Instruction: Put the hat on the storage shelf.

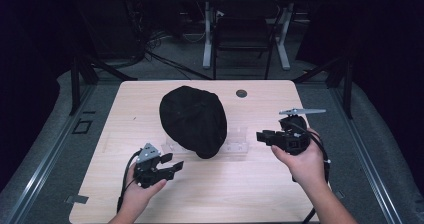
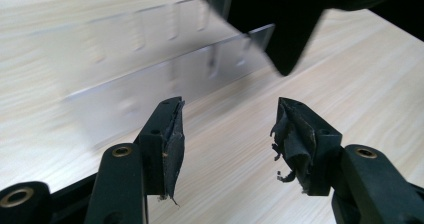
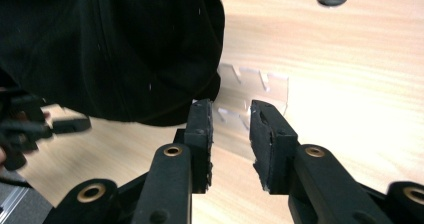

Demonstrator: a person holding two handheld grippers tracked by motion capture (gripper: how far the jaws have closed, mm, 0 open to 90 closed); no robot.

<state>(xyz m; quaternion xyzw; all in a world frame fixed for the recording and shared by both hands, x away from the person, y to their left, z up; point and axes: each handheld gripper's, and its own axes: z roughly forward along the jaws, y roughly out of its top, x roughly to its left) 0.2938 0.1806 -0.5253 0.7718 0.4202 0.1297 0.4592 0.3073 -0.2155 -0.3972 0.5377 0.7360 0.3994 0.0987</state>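
Note:
A black cap [image 1: 194, 119] lies draped over a clear plastic stand [image 1: 237, 144] in the middle of the wooden table [image 1: 240, 194]. My left gripper [image 1: 172, 164] is held low, in front of the cap and to its left, with its jaws open and nothing between them. In the left gripper view the gripper [image 2: 227, 134] points at the stand [image 2: 165, 69], with the cap's edge [image 2: 290, 29] hanging above. My right gripper [image 1: 261, 135] hovers to the right of the cap. In the right gripper view the gripper [image 3: 231, 124] shows a narrow empty gap, close to the cap's rim [image 3: 110, 49] and the stand [image 3: 250, 84].
A round cable hole [image 1: 241, 93] sits in the tabletop behind the cap. A chair [image 1: 245, 29] and desk legs stand beyond the table's far edge. Bare wood lies along the front edge between the person's two hands.

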